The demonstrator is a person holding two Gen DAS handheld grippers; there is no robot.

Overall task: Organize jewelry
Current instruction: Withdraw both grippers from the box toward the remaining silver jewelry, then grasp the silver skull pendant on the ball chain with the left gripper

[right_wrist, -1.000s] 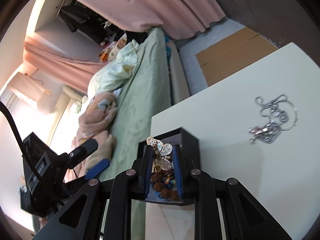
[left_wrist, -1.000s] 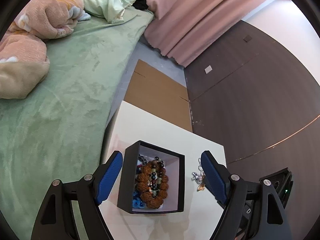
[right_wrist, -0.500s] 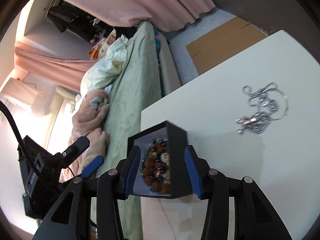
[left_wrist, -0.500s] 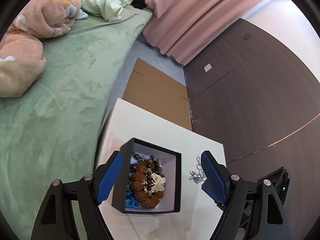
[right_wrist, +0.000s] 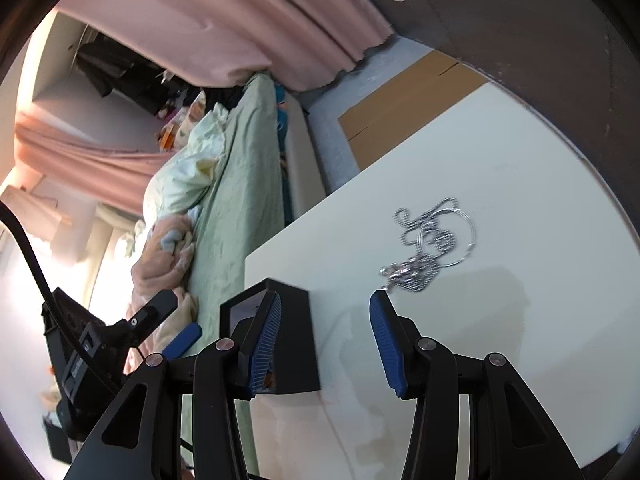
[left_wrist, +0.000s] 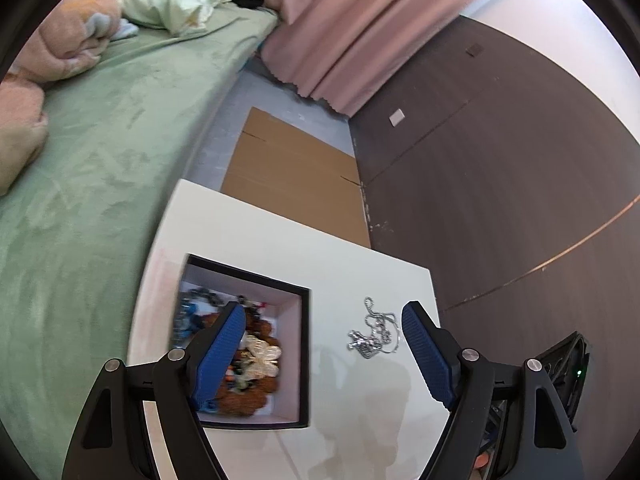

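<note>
A black jewelry box (left_wrist: 305, 344) with a pale lining stands on the white table (left_wrist: 256, 240). It holds a brown bead bracelet (left_wrist: 256, 394), a gold butterfly piece (left_wrist: 262, 356) and blue and dark beads. A silver chain necklace (left_wrist: 374, 334) lies on the table right of the box. My left gripper (left_wrist: 322, 354) is open and empty above the box's right wall. In the right wrist view my right gripper (right_wrist: 326, 340) is open and empty, beside the box (right_wrist: 296, 344), with the silver chain (right_wrist: 430, 250) ahead of it.
A green bed (left_wrist: 88, 184) with pillows and a pink blanket lies left of the table. Flat cardboard (left_wrist: 292, 176) lies on the floor beyond the table. A pink curtain (left_wrist: 344, 28) and a dark wood wall (left_wrist: 500, 184) stand behind. The left gripper's body shows in the right wrist view (right_wrist: 104, 340).
My right gripper opened and dropped the gold butterfly piece into the box, then moved right toward the silver chain. My left gripper shifted right, so the box now sits further left.
</note>
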